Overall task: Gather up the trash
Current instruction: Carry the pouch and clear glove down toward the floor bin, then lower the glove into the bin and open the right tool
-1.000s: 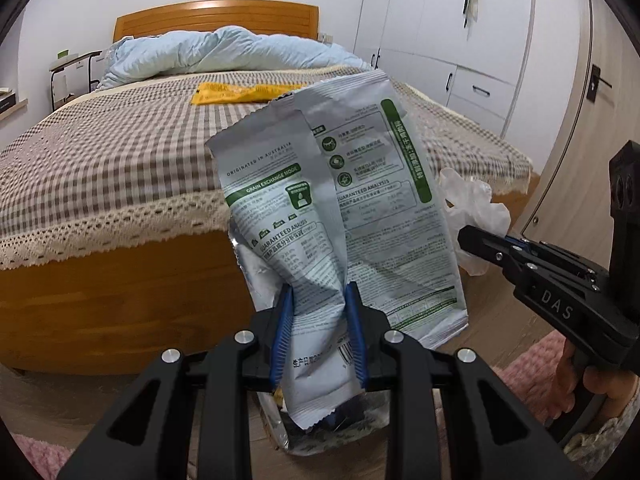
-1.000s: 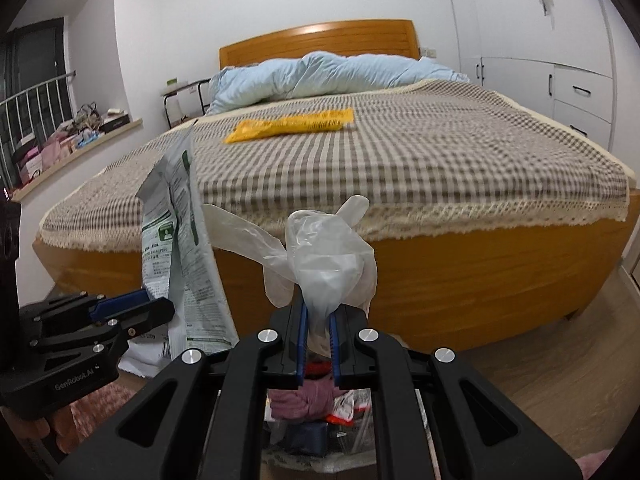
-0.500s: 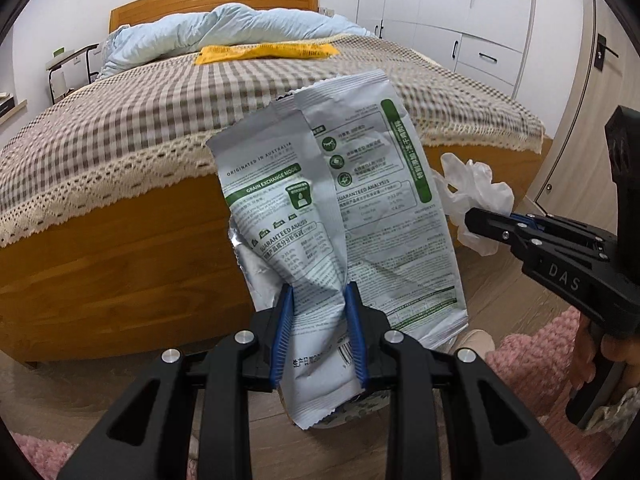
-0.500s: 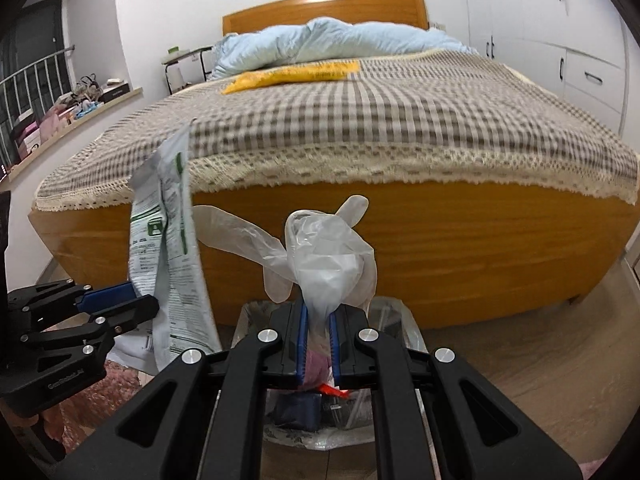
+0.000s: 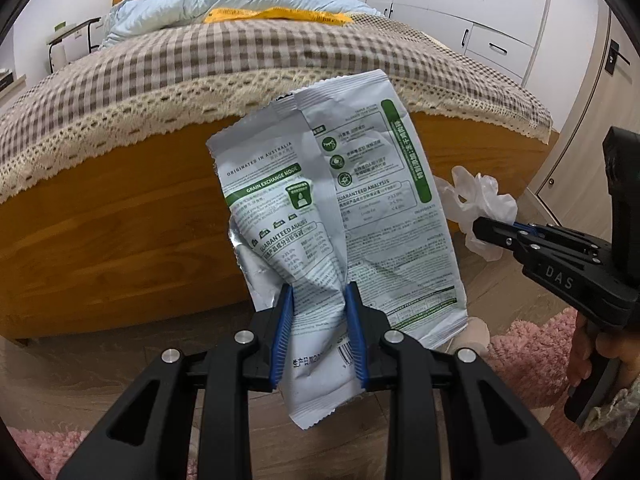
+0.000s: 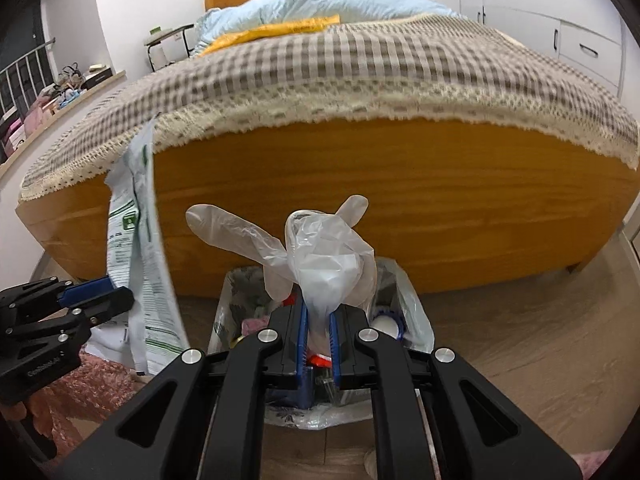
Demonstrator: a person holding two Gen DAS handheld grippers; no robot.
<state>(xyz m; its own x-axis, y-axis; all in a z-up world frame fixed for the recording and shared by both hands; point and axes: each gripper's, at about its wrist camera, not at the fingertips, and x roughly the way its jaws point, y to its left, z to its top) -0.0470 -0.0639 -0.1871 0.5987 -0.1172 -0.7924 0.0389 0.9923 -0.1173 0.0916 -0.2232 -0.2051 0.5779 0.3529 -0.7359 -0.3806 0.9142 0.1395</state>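
My left gripper (image 5: 319, 332) is shut on a crumpled silver food pouch (image 5: 340, 216) with green print, which stands up in front of the bed's footboard. The same pouch (image 6: 138, 248) shows edge-on at the left of the right wrist view, held by the left gripper (image 6: 116, 300). My right gripper (image 6: 318, 336) is shut on a clear plastic glove (image 6: 320, 248), just above a bin lined with a clear bag (image 6: 416, 316) holding mixed trash. From the left wrist view the glove (image 5: 480, 208) sticks out of the right gripper (image 5: 480, 228) at the right. A yellow wrapper (image 5: 276, 14) lies far up on the bed.
The wooden bed (image 6: 400, 208) with a checked cover (image 5: 200, 64) and blue duvet (image 6: 320, 0) fills the background. White wardrobes (image 5: 500, 12) stand at the right. A pink rug (image 5: 532, 344) lies on the wood floor. A cluttered sill (image 6: 52, 96) runs along the left wall.
Both grippers have sunk toward the floor with their loads still held. The bed top has risen in both views and the lined bin has come fully into sight under the right gripper.
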